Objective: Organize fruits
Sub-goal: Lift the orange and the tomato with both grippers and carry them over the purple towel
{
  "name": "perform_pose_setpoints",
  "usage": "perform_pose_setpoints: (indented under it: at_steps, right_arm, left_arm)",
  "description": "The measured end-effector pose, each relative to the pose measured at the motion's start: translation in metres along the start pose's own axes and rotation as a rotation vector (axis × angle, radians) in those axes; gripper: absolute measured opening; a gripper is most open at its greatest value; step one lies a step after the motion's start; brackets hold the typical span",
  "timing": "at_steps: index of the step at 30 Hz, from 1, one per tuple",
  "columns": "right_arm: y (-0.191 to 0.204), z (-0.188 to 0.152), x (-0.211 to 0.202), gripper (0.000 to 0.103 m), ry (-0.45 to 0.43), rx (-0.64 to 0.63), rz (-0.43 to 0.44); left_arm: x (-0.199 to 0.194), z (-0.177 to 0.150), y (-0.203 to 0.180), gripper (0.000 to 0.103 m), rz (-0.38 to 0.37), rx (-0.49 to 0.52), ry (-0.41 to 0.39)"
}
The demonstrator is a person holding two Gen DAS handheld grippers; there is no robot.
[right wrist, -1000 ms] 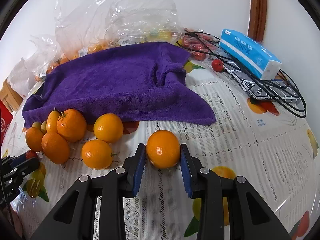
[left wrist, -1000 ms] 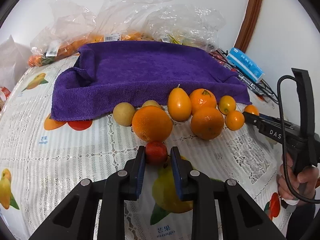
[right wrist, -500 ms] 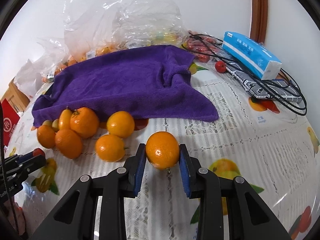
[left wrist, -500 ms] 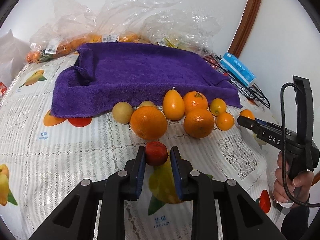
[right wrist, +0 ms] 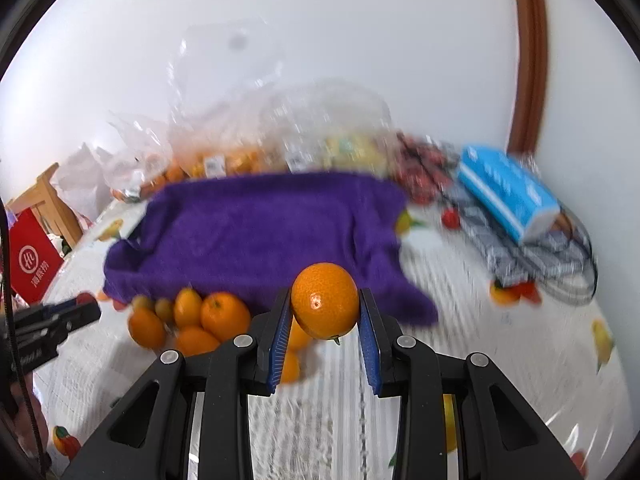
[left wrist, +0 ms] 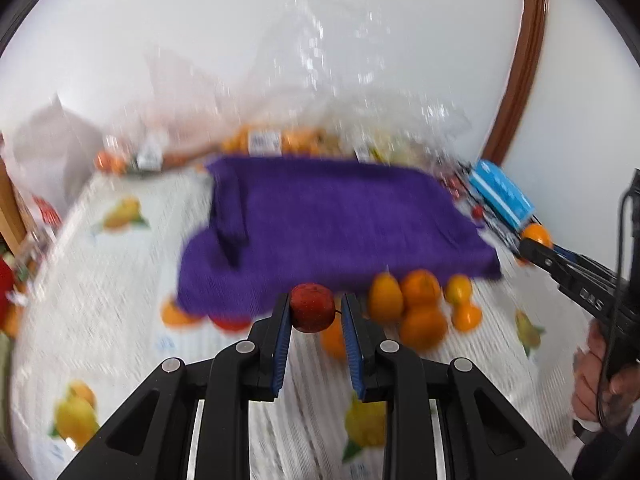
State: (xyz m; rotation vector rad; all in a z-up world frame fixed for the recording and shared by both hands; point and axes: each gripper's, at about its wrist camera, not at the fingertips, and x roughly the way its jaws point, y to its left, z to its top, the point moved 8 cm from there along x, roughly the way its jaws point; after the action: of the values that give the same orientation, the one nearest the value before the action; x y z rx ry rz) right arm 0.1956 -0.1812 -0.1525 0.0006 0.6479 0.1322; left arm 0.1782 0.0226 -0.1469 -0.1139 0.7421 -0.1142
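Left claw (left wrist: 314,312) clamped on small red fruit (left wrist: 311,307), right claw (right wrist: 325,318) squeezing an orange (right wrist: 324,300), both above purple towel (right wrist: 256,236).

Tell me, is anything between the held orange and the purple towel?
Nothing visible: the right gripper holds the orange up, and the purple towel lies open behind; the loose fruits sit left.

The towel (right wrist: 256,232) is deep purple, and the tablecloth (right wrist: 460,352) is white with a lace pattern and printed fruit pictures in yellow, orange and red. The fruit (left wrist: 312,307) between the blue pads (left wrist: 282,344) is dark red, the orange (right wrist: 325,300) bright orange. The box (right wrist: 508,196) is light blue with white ends.
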Motion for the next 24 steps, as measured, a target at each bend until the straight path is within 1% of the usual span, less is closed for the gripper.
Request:
perform_pose_setpoints:
  at_steps: [1, 4, 8, 10, 12, 15, 19, 22, 24]
  right_arm:
    - [0.002, 0.009, -0.003, 0.032, -0.020, -0.014, 0.000]
    - [0.005, 0.029, -0.002, 0.032, -0.050, -0.028, 0.003]
    - [0.009, 0.047, 0.007, 0.032, -0.065, -0.022, 0.031]
    - [0.009, 0.055, 0.015, 0.032, -0.071, -0.013, 0.038]
    - [0.009, 0.061, 0.022, 0.032, -0.067, 0.002, 0.047]
    - [0.008, 0.068, 0.035, 0.032, -0.056, 0.019, 0.054]
    - [0.005, 0.076, 0.054, 0.032, -0.050, 0.041, 0.054]
    - [0.001, 0.068, 0.073, 0.032, -0.022, 0.069, 0.064]
    - [-0.003, 0.055, 0.090, 0.032, 0.030, 0.087, 0.072]
  left_arm:
    - [-0.001, 0.012, 0.000, 0.024, 0.025, 0.009, -0.027]
    - [0.002, 0.033, -0.006, 0.024, 0.032, 0.015, -0.075]
    - [0.016, 0.053, -0.014, 0.024, 0.015, 0.024, -0.102]
    - [0.024, 0.060, -0.016, 0.024, 0.019, 0.033, -0.109]
    - [0.034, 0.067, -0.014, 0.024, 0.030, 0.035, -0.106]
    - [0.048, 0.072, -0.011, 0.024, 0.023, 0.023, -0.090]
    - [0.067, 0.071, 0.000, 0.024, 0.024, -0.004, -0.079]
    - [0.082, 0.060, 0.012, 0.024, 0.014, -0.042, -0.056]
    - [0.091, 0.054, 0.016, 0.024, 0.035, -0.045, -0.024]
